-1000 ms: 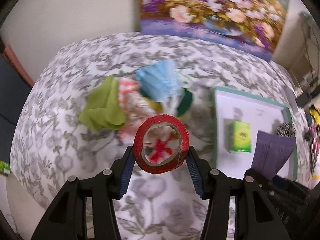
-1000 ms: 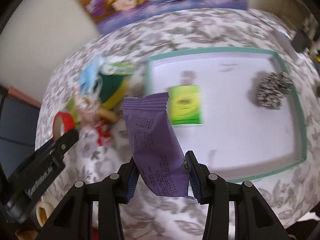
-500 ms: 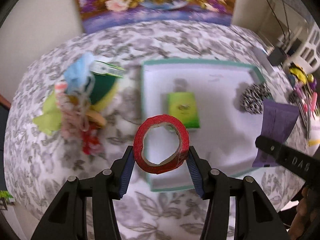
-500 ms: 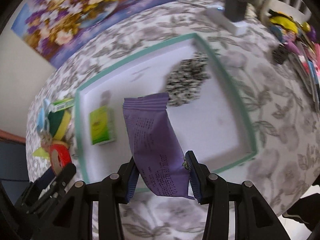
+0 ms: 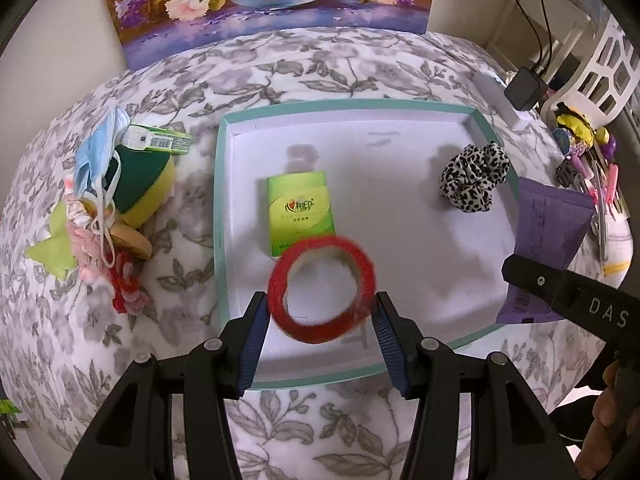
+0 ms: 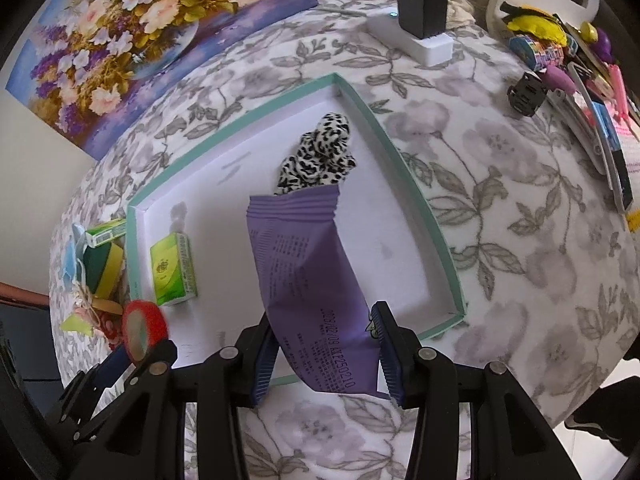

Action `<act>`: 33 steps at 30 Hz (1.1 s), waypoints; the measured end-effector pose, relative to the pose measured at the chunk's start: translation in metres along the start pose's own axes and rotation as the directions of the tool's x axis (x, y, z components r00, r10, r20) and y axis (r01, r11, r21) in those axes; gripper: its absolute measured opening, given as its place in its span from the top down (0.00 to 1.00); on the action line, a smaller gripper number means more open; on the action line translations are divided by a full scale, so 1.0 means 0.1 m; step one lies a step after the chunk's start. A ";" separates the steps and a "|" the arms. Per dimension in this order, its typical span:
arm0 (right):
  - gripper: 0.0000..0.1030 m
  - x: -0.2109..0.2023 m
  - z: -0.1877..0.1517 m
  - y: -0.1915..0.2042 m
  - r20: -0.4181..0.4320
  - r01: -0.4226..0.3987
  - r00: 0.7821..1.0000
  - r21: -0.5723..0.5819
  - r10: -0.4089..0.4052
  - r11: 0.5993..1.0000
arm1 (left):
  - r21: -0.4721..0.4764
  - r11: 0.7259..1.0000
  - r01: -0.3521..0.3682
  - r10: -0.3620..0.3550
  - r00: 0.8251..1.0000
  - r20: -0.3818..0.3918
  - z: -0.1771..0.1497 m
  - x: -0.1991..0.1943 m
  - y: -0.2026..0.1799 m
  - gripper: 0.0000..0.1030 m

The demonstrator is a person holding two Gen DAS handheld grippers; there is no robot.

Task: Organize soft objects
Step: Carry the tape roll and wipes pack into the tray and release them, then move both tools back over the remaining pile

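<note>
**Two more items over the tray, a pile yet to sort**

My left gripper (image 5: 320,312) is clamped on the red tape roll (image 5: 322,286), which hangs above the near part of the teal-rimmed tray (image 5: 219,216). My right gripper (image 6: 324,354) is clamped on the purple packet (image 6: 308,276), held over the tray's near edge. I judge both are about to be set down; neither rests on the tray floor yet.

Already in the tray: the green tissue pack (image 5: 300,208) at about 10 o'clock from the tape, and the leopard scrunchie (image 5: 474,176) at 2 o'clock.

Left to do: the heap on the floral cloth at 9 o'clock of the tray, with a blue face mask (image 5: 96,148), a green-and-yellow sponge (image 5: 148,184), a lime cloth (image 5: 50,246) and pink-red yarn (image 5: 126,280).

In the way: the tissue pack lies just beyond the tape, and the scrunchie just beyond the packet. At 3 o'clock, off the tray, are a charger (image 6: 424,4) and stationery clutter (image 6: 568,68), well apart.
</note>
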State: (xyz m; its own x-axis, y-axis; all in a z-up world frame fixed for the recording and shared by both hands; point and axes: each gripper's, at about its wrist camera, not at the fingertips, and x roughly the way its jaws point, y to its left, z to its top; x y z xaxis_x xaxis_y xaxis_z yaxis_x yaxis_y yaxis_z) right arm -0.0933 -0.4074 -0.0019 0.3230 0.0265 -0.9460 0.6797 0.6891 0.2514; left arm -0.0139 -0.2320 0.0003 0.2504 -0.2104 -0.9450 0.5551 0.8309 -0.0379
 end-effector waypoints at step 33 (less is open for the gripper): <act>0.00 0.10 -0.02 0.11 -0.002 0.052 0.999 -0.050 -0.052 0.997 | -0.228 0.963 -0.144 0.150 0.989 0.013 0.00 0.06 0.74 0.03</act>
State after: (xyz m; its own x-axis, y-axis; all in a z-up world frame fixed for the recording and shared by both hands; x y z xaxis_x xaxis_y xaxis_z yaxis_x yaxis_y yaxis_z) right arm -0.0835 -0.3980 -0.0092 0.2855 -0.0080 -0.9583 0.6622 0.7245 0.1912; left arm 0.0290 -0.1717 -0.0079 0.3413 -0.0897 -0.9356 0.3175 0.9479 0.0250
